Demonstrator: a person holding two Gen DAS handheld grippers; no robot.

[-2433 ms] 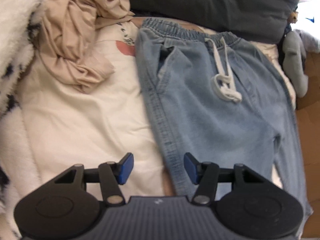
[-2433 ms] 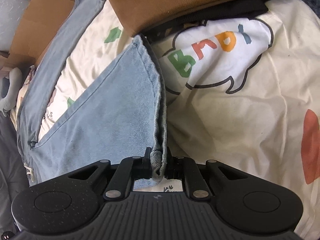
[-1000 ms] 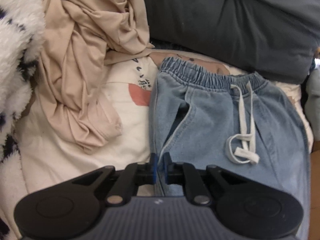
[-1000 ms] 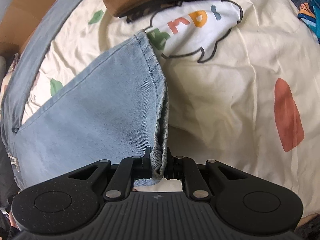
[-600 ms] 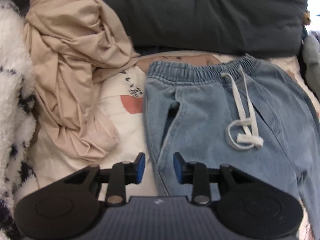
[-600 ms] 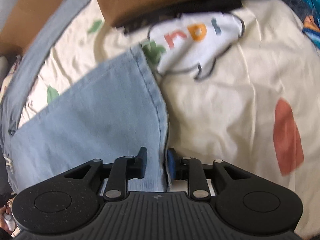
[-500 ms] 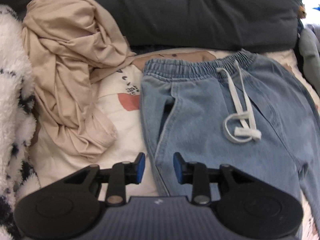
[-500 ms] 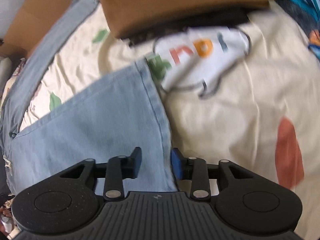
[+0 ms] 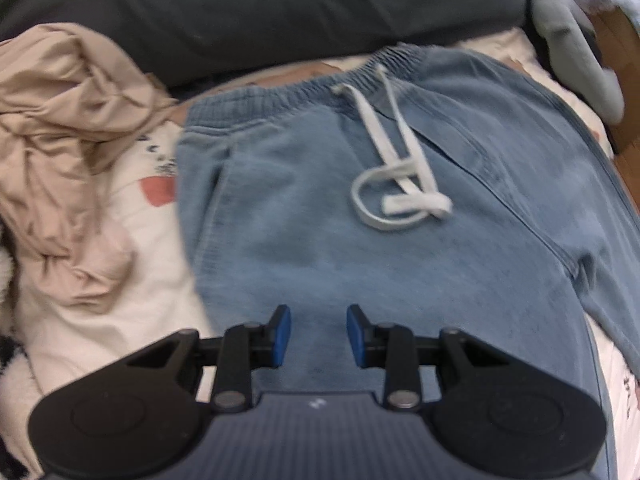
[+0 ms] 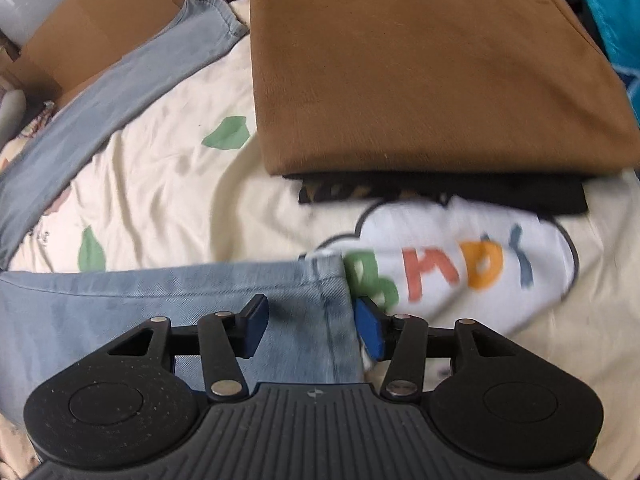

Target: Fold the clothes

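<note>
Light blue jeans (image 9: pixel 360 208) with an elastic waistband and a white drawstring (image 9: pixel 396 184) lie flat on a cream printed bedsheet (image 9: pixel 120 312). My left gripper (image 9: pixel 319 335) is open and empty over the upper left leg, below the waist. In the right wrist view one leg hem (image 10: pixel 320 280) lies flat on the sheet, and the other leg (image 10: pixel 120 92) stretches away at the upper left. My right gripper (image 10: pixel 310 328) is open and empty above that hem.
A crumpled beige garment (image 9: pixel 68 152) lies left of the jeans, with a dark grey cover (image 9: pixel 280 12) behind. A folded brown garment (image 10: pixel 420 64) on a black one (image 10: pixel 440 194) sits beyond the hem. Cardboard (image 10: pixel 100 12) is at the upper left.
Both grippers have opened and let go of the jeans. The left one moved right over the jeans. The right one moved off the leg edge, and the hem now lies flat.
</note>
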